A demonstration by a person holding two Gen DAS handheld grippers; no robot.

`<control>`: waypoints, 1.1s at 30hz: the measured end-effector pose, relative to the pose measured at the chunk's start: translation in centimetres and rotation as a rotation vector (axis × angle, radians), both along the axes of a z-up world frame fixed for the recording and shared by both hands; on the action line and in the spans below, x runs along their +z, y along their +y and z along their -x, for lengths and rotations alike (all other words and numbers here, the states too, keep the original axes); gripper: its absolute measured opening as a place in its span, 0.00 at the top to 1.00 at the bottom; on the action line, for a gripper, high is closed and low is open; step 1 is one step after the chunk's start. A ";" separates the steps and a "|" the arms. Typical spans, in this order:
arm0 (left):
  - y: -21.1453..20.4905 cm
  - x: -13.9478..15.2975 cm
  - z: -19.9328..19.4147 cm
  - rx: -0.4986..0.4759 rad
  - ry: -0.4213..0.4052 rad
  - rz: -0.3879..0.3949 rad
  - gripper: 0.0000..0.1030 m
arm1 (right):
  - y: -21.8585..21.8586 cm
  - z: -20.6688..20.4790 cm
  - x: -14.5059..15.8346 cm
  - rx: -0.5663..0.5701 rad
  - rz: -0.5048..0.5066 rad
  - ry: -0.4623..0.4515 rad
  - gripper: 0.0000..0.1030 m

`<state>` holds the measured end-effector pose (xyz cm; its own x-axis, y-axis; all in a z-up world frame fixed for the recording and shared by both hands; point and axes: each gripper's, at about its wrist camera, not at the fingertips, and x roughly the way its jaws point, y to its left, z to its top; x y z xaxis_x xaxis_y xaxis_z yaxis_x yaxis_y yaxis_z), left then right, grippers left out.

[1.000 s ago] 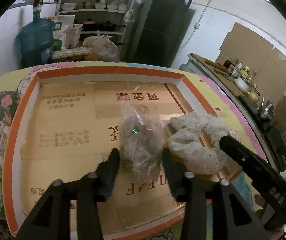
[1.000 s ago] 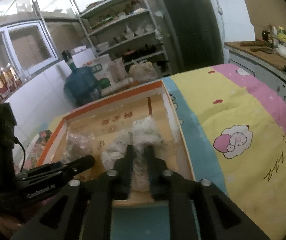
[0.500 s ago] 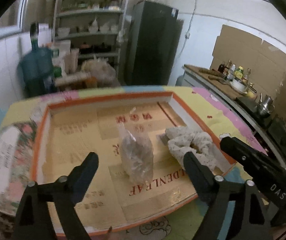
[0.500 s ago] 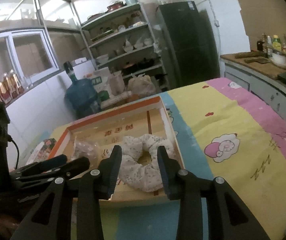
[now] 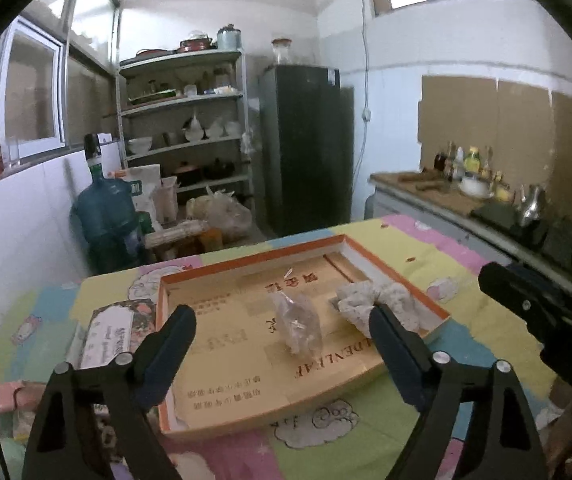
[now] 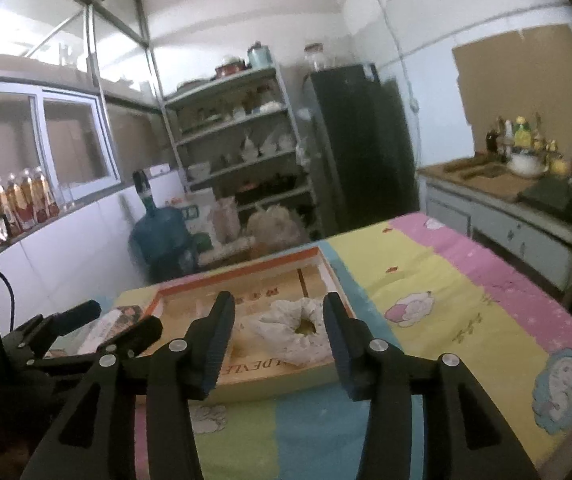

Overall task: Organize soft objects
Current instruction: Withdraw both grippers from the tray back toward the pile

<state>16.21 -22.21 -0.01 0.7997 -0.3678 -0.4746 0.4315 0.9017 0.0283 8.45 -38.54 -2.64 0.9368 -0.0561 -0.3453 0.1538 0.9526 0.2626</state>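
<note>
An orange-rimmed cardboard tray [image 5: 390,270] lies on the cartoon-print tablecloth. Inside it rest a clear crumpled plastic bag [image 5: 298,322] near the middle and a white ring of soft fabric [image 5: 370,300] at its right side. My left gripper [image 5: 282,334] hovers above the tray's near edge, wide open and holding nothing. In the right wrist view the fabric ring [image 6: 290,330] lies in the tray [image 6: 330,268] beyond my right gripper [image 6: 278,330], whose jaws are opening with nothing pressed between them. The left gripper [image 6: 110,320] shows at the left of that view.
A floral-printed flat box [image 5: 110,334] lies left of the tray. A blue water jug [image 5: 104,216], metal shelves [image 5: 184,136] and a dark fridge [image 5: 306,148] stand beyond the table. A counter with bottles [image 5: 462,184] runs along the right wall.
Both grippers let go and pulled back and up from the tray. The left one released the plastic bag and opened wide; the right one released the fabric ring and keeps widening.
</note>
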 end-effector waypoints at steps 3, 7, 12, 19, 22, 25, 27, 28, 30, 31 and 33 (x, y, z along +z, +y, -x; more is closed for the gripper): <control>1.7 0.8 1.5 -0.008 -0.015 0.040 0.14 | 0.8 2.0 0.6 -0.003 -0.009 -0.028 0.42; 3.8 1.6 3.2 0.022 -0.037 0.054 0.14 | 2.2 3.9 1.2 0.010 -0.009 -0.040 0.31; 7.1 2.5 5.0 0.063 -0.061 0.075 0.14 | 4.3 5.4 1.9 0.022 0.005 -0.043 0.29; 12.6 3.7 7.3 0.137 -0.092 0.111 0.15 | 7.2 6.3 2.6 0.076 0.020 -0.040 0.28; 15.0 3.8 8.1 0.166 -0.095 0.119 0.15 | 8.7 6.4 2.7 0.118 0.024 -0.039 0.28; 17.2 3.6 8.9 0.196 -0.106 0.115 0.15 | 10.3 6.2 2.7 0.164 0.034 -0.035 0.28; 18.7 3.3 9.6 0.211 -0.109 0.125 0.15 | 11.5 6.0 2.6 0.207 0.038 -0.029 0.28; 19.7 3.2 9.9 0.222 -0.109 0.134 0.15 | 12.2 5.8 2.5 0.226 0.039 -0.025 0.28; 21.0 2.8 10.3 0.235 -0.106 0.143 0.15 | 13.4 5.5 2.1 0.261 0.041 -0.014 0.28; 22.0 2.5 10.5 0.245 -0.100 0.146 0.15 | 14.1 5.4 1.9 0.279 0.042 -0.008 0.28; 23.0 2.0 10.8 0.259 -0.091 0.149 0.15 | 15.5 5.0 1.4 0.326 0.048 0.005 0.28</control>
